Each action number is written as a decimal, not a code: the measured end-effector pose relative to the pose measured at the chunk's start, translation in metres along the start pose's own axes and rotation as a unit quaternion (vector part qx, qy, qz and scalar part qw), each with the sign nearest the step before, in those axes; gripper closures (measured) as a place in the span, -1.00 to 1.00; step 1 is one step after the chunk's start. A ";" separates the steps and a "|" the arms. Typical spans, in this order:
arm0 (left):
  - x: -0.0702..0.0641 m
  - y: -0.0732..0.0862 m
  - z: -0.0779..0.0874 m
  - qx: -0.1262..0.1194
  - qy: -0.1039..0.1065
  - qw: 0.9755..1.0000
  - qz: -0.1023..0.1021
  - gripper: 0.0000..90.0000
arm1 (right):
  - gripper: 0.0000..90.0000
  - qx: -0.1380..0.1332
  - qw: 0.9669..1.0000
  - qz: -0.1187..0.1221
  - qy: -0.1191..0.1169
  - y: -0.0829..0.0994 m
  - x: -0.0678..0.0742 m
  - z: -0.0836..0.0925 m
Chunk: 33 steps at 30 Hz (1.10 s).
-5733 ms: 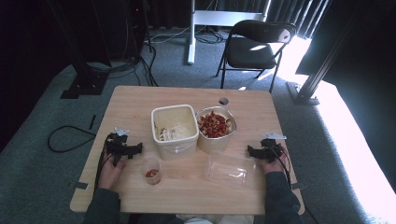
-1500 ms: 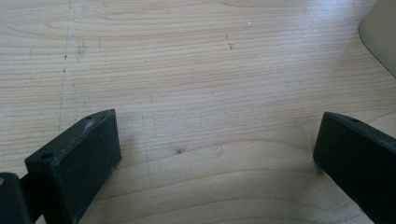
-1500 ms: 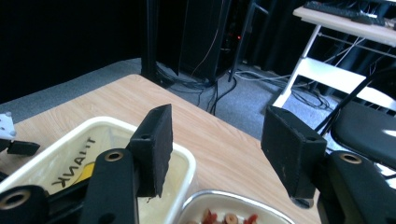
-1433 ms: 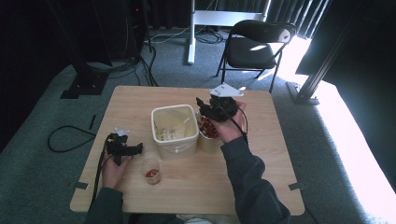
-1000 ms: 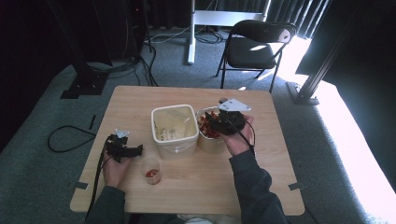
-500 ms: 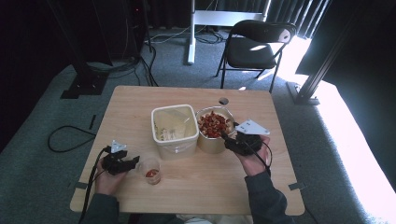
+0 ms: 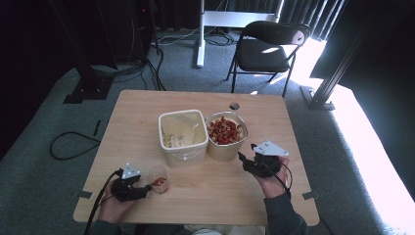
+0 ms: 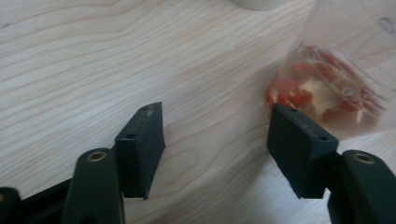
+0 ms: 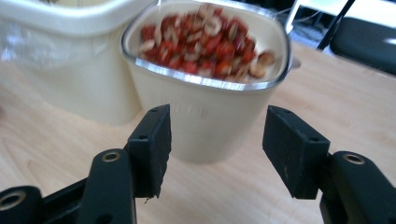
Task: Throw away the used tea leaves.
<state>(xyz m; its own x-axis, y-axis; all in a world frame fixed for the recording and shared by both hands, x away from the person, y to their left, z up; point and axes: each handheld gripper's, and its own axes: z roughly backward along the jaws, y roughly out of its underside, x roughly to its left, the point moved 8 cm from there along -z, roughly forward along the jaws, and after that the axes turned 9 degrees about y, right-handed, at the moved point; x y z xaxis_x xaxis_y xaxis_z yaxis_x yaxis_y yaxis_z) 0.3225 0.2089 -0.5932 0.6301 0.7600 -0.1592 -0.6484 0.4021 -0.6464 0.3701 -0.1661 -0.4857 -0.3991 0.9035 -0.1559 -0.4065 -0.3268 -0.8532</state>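
A small clear cup (image 7: 159,179) with red and pale bits stands near the table's front left. My left gripper (image 7: 145,189) lies just left of it, open. In the left gripper view the cup (image 8: 334,91) sits at the tip of the right jaw, outside the gap of the left gripper (image 8: 219,144). A metal-rimmed tub (image 7: 226,147) full of a red and cream mix stands mid-table. My right gripper (image 7: 243,163) is open and low, pointing at that tub (image 9: 210,116) from the right. Nothing sits between the jaws of the right gripper (image 9: 215,144).
A cream tub (image 7: 182,149) holding clear bags touches the mix tub's left side and appears again (image 9: 60,70) in the right gripper view. A small round hole (image 7: 234,105) is in the table behind them. A black chair (image 7: 269,49) stands beyond the far edge.
My right gripper has come down from above the mix tub to the table's front right. The left gripper has slid nearer the front edge, beside the cup. The clear bag seen earlier is gone.
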 end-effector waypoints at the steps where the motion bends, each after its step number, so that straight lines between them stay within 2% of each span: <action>1: -0.003 -0.002 -0.002 0.000 0.004 1.000 -0.005 -0.16 | -0.08 0.004 1.000 -0.002 -0.005 0.004 0.002 -0.001; 8: -0.026 -0.016 -0.018 -0.002 0.035 0.999 -0.032 -0.16 | -0.08 0.035 0.998 -0.006 -0.045 0.032 0.019 -0.008; 14: -0.048 -0.030 -0.032 -0.007 0.066 0.996 -0.067 -0.16 | -0.09 0.048 0.995 0.003 -0.086 0.047 0.039 -0.013; 17: -0.060 -0.037 -0.039 -0.012 0.082 0.993 -0.084 -0.16 | -0.11 0.049 0.992 0.015 -0.113 0.052 0.054 -0.015; 21: -0.075 -0.044 -0.049 -0.011 0.099 0.989 -0.105 -0.17 | -0.15 0.059 0.984 0.037 -0.163 0.058 0.076 -0.018; 23: -0.080 -0.047 -0.051 -0.011 0.098 0.988 -0.117 -0.17 | -0.18 0.056 0.980 0.045 -0.183 0.059 0.086 -0.019; 25: -0.080 -0.049 -0.052 -0.009 0.095 0.988 -0.119 -0.17 | -0.23 0.052 0.977 0.052 -0.198 0.059 0.096 -0.019; 30: -0.067 -0.048 -0.043 -0.015 0.069 0.991 -0.114 -0.18 | -0.37 0.038 0.970 0.065 -0.233 0.057 0.118 -0.021; 33: -0.054 -0.046 -0.038 -0.018 0.043 0.993 -0.110 -0.18 | -0.42 0.037 0.966 0.076 -0.245 0.056 0.131 -0.024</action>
<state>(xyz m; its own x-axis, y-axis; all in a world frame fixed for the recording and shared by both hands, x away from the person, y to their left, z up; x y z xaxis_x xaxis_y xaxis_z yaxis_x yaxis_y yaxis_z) 0.3344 0.1304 -0.5834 0.7904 0.6082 -0.0735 -0.4759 0.5339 -0.6990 0.3151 -0.0596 -0.5659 -0.7921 0.6104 -0.0064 -0.3636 -0.4801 -0.7983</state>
